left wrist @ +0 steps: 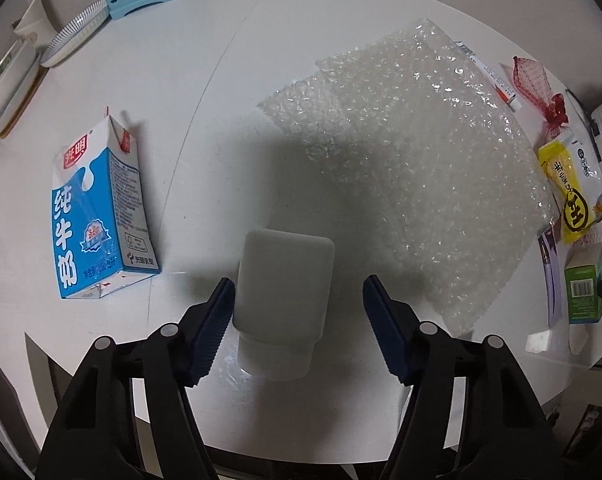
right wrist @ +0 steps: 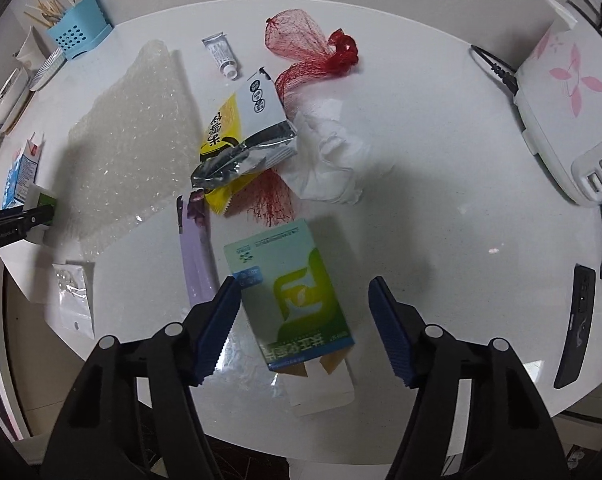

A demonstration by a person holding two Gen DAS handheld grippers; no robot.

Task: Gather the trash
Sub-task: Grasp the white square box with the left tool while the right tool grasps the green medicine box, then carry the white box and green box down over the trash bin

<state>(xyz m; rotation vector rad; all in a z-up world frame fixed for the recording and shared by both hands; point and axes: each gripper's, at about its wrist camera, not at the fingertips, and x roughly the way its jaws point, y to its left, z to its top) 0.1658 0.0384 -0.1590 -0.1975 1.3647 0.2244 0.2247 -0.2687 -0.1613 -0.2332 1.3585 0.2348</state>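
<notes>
Left wrist: white bottle [left wrist: 283,304] sits between the half-closed left hand-held gripper [left wrist: 299,330], seemingly ungripped.

Round white glossy desk [right wrist: 441,184], perforated light-blue plastic holder [right wrist: 79,36] with wooden sticks at its far edge, striped plate [left wrist: 75,34] beside it, white appliance with pink flower print [right wrist: 561,92] at right, black remote [right wrist: 575,324] near the front edge

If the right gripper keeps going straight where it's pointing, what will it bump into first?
Probably the green and white box: it lies on the table right between the open jaws of the right gripper, nearest the left one.
</notes>
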